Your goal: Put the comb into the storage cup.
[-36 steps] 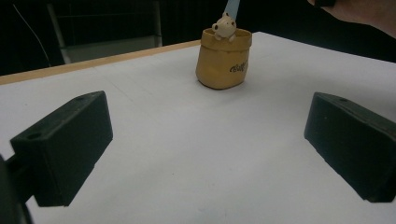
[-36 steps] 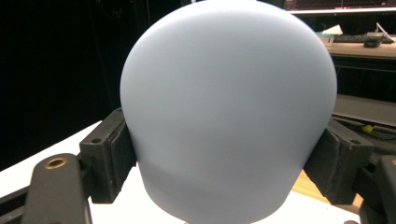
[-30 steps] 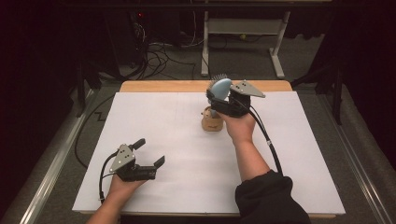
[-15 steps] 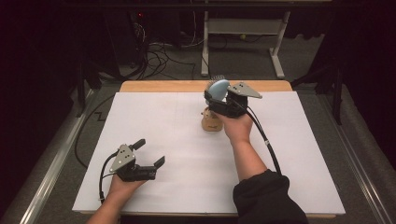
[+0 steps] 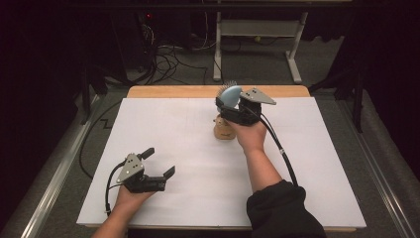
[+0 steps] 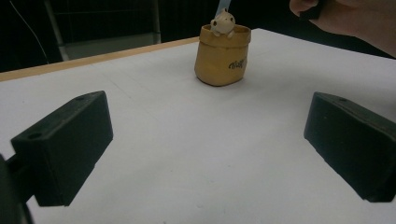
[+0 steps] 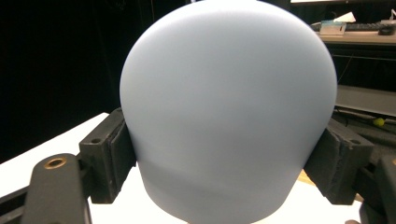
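Blue brush (image 5: 230, 93), rounded back, sitting between the pads of the right hand-held gripper (image 5: 229, 102); in the right gripper view the pale blue dome (image 7: 229, 107) is taking up the middle, with both black pads pressing its flanks at 9 and 3 o'clock. Jaws standing fairly wide around it. Bristles (image 5: 227, 83) are showing along the brush's far edge in the high view. Right hand (image 5: 250, 135) is holding the hand-held gripper over the tabletop (image 5: 188, 144) toward 12 o'clock, raised above the surface.

Tan pouch (image 5: 224, 130) is standing upright on the white sheet just at 7 o'clock of the brush, partly hidden under the right hand-held gripper. In the left gripper view the pouch (image 6: 222, 55) is showing dark lettering on its side and a small pale animal figure (image 6: 222, 22) peeking over its rim.

Left hand-held gripper (image 5: 157, 162) is resting at 7 o'clock on the tabletop, well apart from the pouch, pointing toward 2 o'clock. Its jaws are gaping wide with nothing between them, bare white sheet showing in the gap.
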Tool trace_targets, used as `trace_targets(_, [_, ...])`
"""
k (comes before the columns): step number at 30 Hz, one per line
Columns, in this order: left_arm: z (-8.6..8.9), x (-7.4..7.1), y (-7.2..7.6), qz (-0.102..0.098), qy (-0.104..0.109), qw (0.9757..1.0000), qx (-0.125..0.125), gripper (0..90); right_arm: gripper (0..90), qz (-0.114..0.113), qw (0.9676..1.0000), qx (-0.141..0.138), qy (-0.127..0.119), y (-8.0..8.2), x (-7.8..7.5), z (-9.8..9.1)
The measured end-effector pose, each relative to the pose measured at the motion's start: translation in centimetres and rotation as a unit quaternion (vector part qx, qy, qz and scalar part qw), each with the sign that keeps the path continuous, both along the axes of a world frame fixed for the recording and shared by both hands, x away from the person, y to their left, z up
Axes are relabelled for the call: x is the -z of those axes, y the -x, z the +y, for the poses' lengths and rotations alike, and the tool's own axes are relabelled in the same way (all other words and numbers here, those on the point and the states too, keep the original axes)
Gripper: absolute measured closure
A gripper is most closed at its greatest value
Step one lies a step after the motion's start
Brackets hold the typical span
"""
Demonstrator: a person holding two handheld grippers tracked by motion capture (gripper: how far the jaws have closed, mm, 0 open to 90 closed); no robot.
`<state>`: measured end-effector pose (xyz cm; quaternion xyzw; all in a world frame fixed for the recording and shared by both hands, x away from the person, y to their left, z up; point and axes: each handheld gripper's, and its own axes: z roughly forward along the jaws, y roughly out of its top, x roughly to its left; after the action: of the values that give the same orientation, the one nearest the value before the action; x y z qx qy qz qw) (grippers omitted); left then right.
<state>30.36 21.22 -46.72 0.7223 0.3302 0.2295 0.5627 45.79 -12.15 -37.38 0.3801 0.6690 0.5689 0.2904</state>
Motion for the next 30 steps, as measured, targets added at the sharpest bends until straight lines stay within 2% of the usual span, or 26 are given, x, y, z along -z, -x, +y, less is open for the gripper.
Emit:
trace_targets(12, [-0.1,0.0,0.0,0.000,-0.002,1.0000,0.003,2.5,20.1,0.022,0.9997,0.006,-0.010,-0.2,-0.2,-0.7])
trace_targets(30, [-0.1,0.1,0.0,0.002,-0.004,1.0000,0.004,3.0,17.1,0.028,0.9992,0.029,-0.006,-0.4,-0.6,-1.6])
